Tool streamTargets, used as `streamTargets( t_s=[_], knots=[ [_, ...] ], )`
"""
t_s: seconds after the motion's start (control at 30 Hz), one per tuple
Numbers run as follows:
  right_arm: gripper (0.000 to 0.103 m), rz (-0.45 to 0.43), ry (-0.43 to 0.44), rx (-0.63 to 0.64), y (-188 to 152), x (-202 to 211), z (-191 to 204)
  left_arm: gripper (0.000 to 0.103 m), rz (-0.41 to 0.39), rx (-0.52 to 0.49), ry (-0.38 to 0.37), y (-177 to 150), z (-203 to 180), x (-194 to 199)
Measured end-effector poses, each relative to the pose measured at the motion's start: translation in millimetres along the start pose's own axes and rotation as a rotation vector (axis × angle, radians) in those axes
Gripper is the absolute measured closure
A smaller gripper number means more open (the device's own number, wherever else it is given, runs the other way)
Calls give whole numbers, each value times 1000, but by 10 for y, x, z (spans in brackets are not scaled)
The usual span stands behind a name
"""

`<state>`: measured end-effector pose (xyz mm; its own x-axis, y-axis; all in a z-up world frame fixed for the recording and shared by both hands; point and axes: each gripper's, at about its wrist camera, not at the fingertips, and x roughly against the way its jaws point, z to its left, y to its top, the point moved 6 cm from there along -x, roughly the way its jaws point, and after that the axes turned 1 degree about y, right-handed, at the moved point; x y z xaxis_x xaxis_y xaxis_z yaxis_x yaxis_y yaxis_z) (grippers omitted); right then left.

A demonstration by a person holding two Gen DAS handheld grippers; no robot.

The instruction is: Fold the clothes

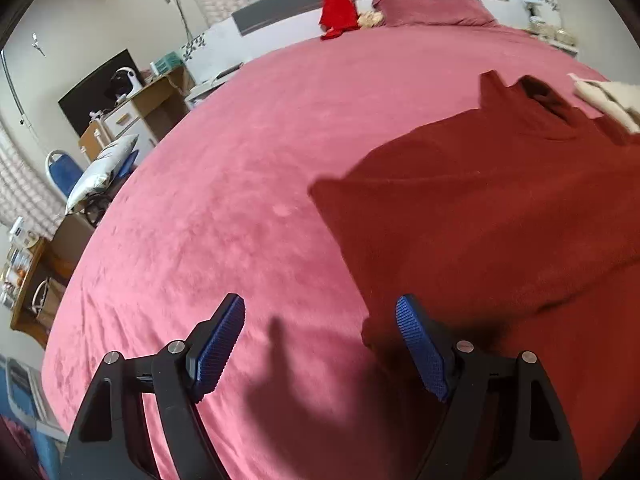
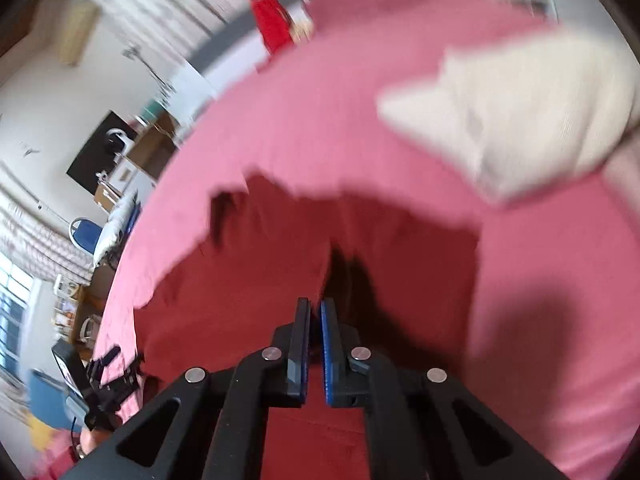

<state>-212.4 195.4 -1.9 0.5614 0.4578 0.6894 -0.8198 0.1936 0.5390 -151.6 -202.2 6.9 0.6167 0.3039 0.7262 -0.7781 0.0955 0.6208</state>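
A dark red garment [image 1: 480, 208] lies spread on the pink bed cover [image 1: 240, 160]. My left gripper [image 1: 320, 304] hovers open over the garment's near left edge. Its right finger is above the cloth and its left finger above bare cover, with nothing between the pads. In the blurred right wrist view, my right gripper [image 2: 315, 302] is shut low over the same garment [image 2: 260, 280]. A dark pinched ridge of cloth runs up from its fingertips, so it seems to be holding a fold of the garment.
A cream garment [image 2: 520, 120] lies on the bed beyond the red one, and it also shows as the cream garment [image 1: 608, 100] at the right edge. A bright red cloth [image 1: 338, 4] hangs on the headboard beside a pillow [image 1: 432, 8]. Desks and a chair [image 1: 64, 168] line the bed's left side.
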Motion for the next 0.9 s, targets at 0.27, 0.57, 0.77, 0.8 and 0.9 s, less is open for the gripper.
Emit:
streamTargets(
  t_s=[0.27, 0.57, 0.77, 0.8, 0.9],
  knots=[
    [95, 214, -180, 55, -428, -245, -498, 23, -2, -13, 7, -175, 52, 154],
    [77, 145, -31, 36, 157, -457, -183, 23, -115, 153, 35, 424, 235, 87],
    [78, 314, -43, 130, 149, -1034, -20, 23, 38, 41, 7, 496, -30, -547],
    [84, 311, -69, 155, 92, -1012, -7, 19, 42, 46, 4, 491, -23, -594],
    [98, 195, -6, 31, 193, -820, -40, 14, 8, 105, 45, 520, 119, -614]
  ],
)
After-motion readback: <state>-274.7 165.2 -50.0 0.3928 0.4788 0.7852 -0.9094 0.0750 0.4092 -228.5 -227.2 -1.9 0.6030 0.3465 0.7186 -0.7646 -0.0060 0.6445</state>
